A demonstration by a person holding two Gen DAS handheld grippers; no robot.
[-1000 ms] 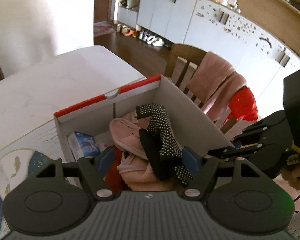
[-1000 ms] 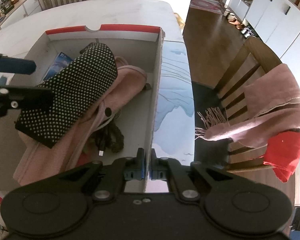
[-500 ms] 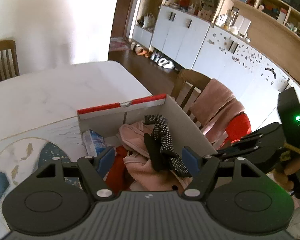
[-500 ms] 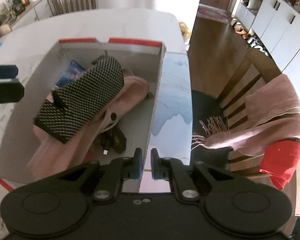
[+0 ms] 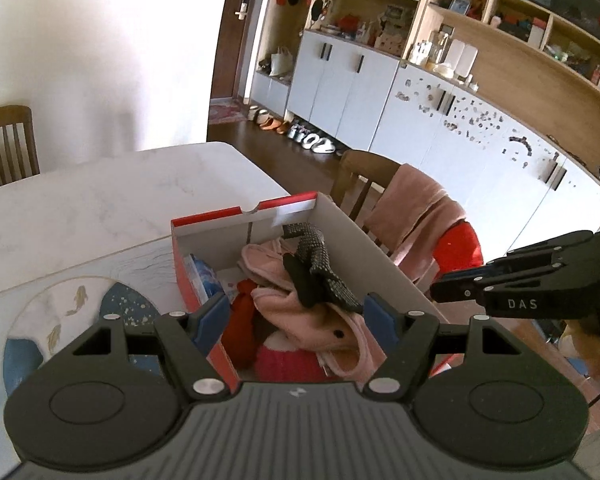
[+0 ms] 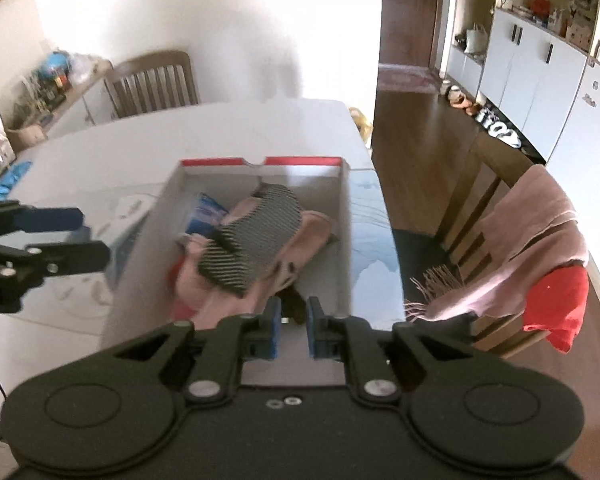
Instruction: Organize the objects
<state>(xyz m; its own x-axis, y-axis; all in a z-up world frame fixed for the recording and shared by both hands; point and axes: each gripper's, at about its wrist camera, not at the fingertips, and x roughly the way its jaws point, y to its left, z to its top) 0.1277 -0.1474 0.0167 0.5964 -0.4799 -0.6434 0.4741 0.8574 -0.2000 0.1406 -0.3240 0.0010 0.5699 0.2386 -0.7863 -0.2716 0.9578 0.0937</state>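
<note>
The dotted black glove point(image 5: 320, 268) atop pink cloth point(image 5: 320, 320) in the box point(image 5: 380, 264) looks limp and light, best pinched mid-fabric; left hand-held gripper point(image 5: 296, 320) gapes empty, right hand-held gripper point(image 6: 291, 326) is opening, empty.

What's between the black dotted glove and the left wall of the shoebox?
In the right wrist view, a blue packet stands there, against the left wall of the shoebox, with pink cloth under the black dotted glove.

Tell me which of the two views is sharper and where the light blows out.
Left wrist view: sharp, shoe box and dotted glove crisp; wall at upper left blown out white; shelves bent by the fisheye. Right wrist view: motion-blurred, the glove smeared into streaks; wall behind the table overexposed.
</note>
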